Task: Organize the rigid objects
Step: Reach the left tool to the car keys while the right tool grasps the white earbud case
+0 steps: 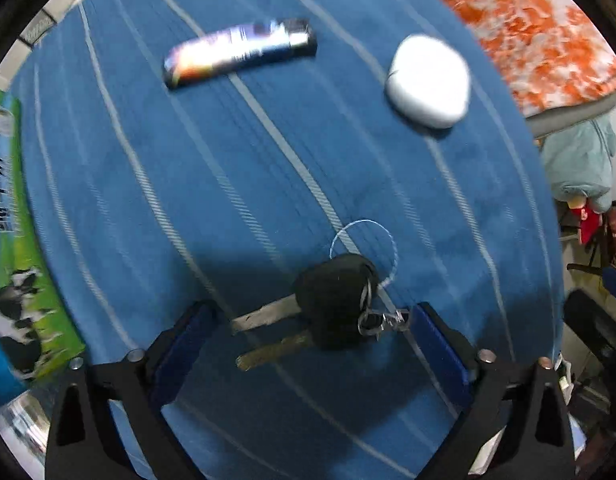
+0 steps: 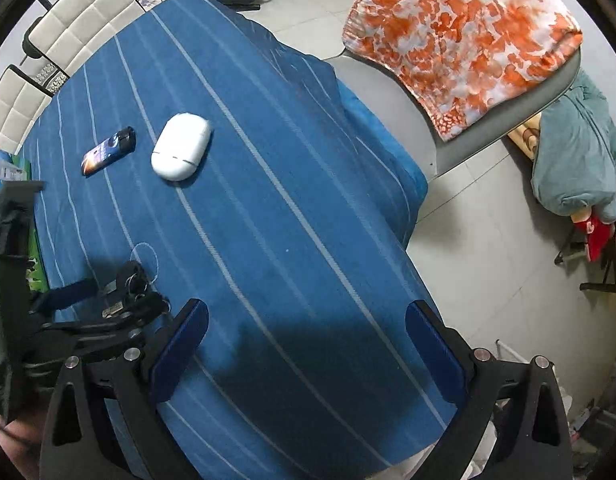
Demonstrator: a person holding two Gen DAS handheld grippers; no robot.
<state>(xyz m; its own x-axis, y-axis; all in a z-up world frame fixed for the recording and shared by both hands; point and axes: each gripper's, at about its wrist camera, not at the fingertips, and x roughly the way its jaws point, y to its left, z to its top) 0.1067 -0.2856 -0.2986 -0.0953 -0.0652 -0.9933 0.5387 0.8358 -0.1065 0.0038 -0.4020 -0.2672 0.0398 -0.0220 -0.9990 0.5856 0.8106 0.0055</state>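
While the keys (image 1: 332, 304) sit low in the middle of the left wrist view, between the two blue pads, nothing looks tidied yet. The left gripper (image 1: 308, 344) is spread wide, with a pad on each side of the keys, and I cannot tell if either pad touches them. It points down at the blue striped cloth (image 1: 268, 160). A lighter (image 1: 240, 52) lies at the upper left, and a white case (image 1: 428, 80) lies at the upper right. They are well apart from the keys. A green box (image 1: 20, 280) sits at the left edge.

From the right wrist view, the right gripper (image 2: 308, 340) is wide too and holds nothing. It hangs over bare cloth at the bottom middle. The keys (image 2: 132, 288) show at the lower left, under the other tool. I think grabbing the keys is the first job, so all three things are still left to sort.
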